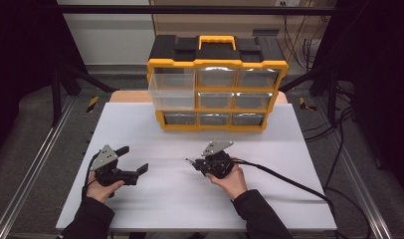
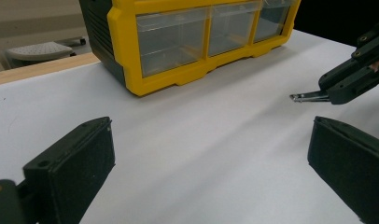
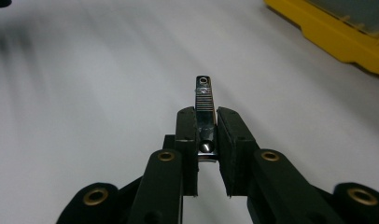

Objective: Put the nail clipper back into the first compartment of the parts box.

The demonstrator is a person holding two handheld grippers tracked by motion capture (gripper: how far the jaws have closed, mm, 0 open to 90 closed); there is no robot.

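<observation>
Hands at the near edge of the white table [image 1: 190, 199] each hold a gripper: the left gripper [image 1: 133, 162] sits with its jaws spread wide and nothing between them, and the right gripper [image 1: 194, 163], just beside it toward the middle, has its jaws closed on a small metal nail clipper [image 3: 204, 100] whose ridged end juts out past the tips. Farther back, well apart from both, a yellow and black drawer organizer [image 1: 217, 89] stands at the table's far edge, its top-left clear drawer [image 1: 171, 89] pulled partly out.
</observation>
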